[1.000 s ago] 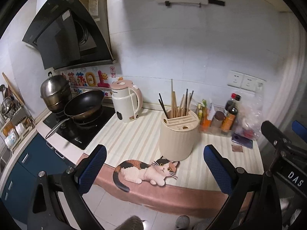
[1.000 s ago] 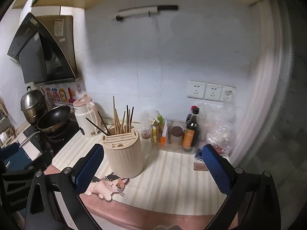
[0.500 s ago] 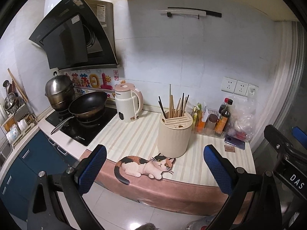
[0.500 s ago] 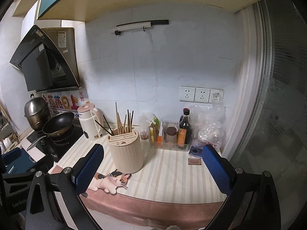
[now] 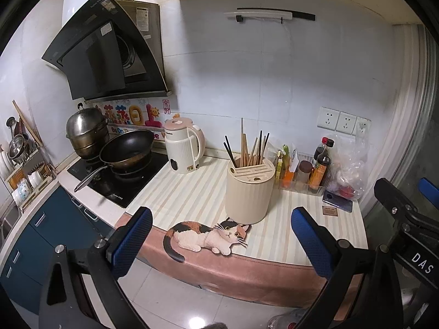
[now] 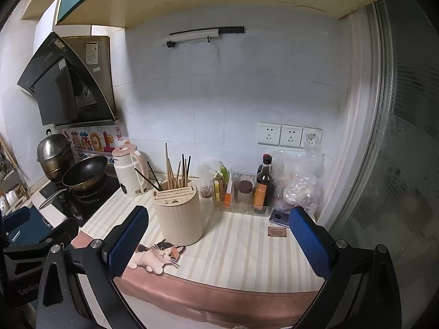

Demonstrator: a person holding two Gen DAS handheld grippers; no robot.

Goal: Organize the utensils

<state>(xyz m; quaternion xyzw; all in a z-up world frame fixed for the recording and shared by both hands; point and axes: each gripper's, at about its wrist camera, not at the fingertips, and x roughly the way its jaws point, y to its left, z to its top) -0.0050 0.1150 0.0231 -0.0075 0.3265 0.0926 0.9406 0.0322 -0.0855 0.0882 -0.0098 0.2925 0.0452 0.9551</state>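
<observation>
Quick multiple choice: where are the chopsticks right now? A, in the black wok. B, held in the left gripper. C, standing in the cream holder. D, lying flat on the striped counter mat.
C: the chopsticks stand upright out of the top of the cream holder on the counter, while the left gripper and right gripper are both open and hold nothing.

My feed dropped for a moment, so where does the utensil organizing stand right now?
Looks done: the chopsticks all stand in the cream holder on the striped counter; no loose utensil shows on it. In hand: nothing. The left gripper and right gripper are both open and empty, held off the counter's front edge. Left: nothing obvious, though I cannot see what lies outside these views.
</observation>
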